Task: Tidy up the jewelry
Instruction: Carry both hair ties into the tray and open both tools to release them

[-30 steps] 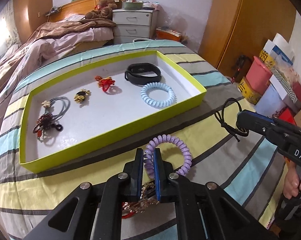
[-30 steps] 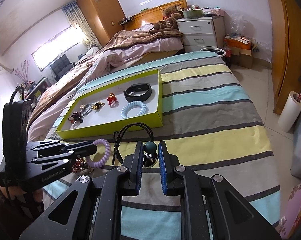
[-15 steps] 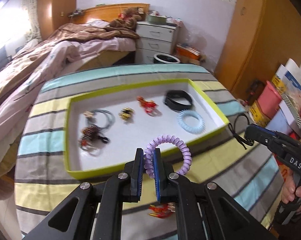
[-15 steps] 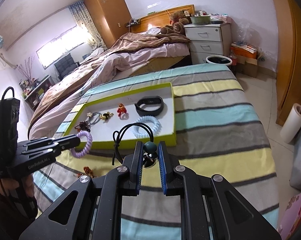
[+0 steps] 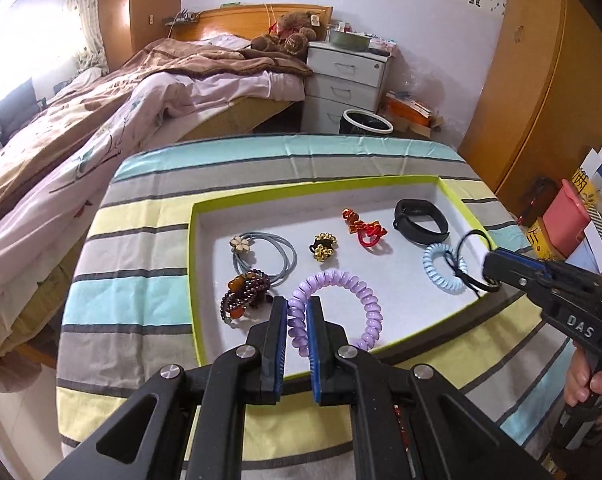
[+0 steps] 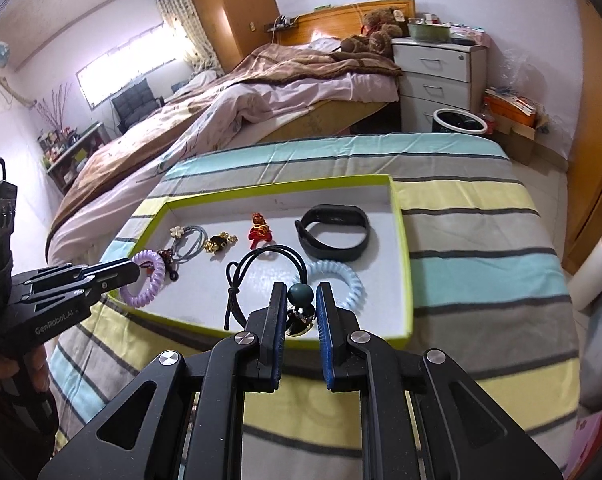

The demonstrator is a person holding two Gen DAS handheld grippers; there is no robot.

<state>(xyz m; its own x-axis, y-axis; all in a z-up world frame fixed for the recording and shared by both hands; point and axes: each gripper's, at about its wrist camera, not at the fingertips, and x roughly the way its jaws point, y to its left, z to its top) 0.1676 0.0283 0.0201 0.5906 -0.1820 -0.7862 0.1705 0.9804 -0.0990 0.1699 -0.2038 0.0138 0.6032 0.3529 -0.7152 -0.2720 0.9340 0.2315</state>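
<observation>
A shallow lime-green tray (image 5: 192, 264) (image 6: 406, 256) lies on the striped cloth. In it are a black band (image 5: 420, 227), a blue coil tie (image 5: 441, 268), a red knot (image 5: 363, 227), a gold clip (image 5: 323, 246), a grey flower tie (image 5: 261, 252) and a dark bead bracelet (image 5: 245, 294). My left gripper (image 5: 297, 320) is shut on a purple coil hair tie (image 5: 353, 296), held over the tray's near part. My right gripper (image 6: 299, 300) is shut on a black cord hair tie with a green bead (image 6: 299, 294), held above the tray's near right corner.
The striped table (image 5: 141, 300) drops off at its left and far edges. A bed (image 5: 101, 120), a white nightstand (image 5: 345, 76) and a bin (image 5: 367, 122) stand beyond. Boxes and bags (image 5: 569, 224) sit at the right. A paper roll (image 6: 593, 272) stands on the floor.
Both grippers have risen and moved forward over the tray, each still holding its hair tie. The purple tie left the cloth in front of the tray and now hangs over the tray.
</observation>
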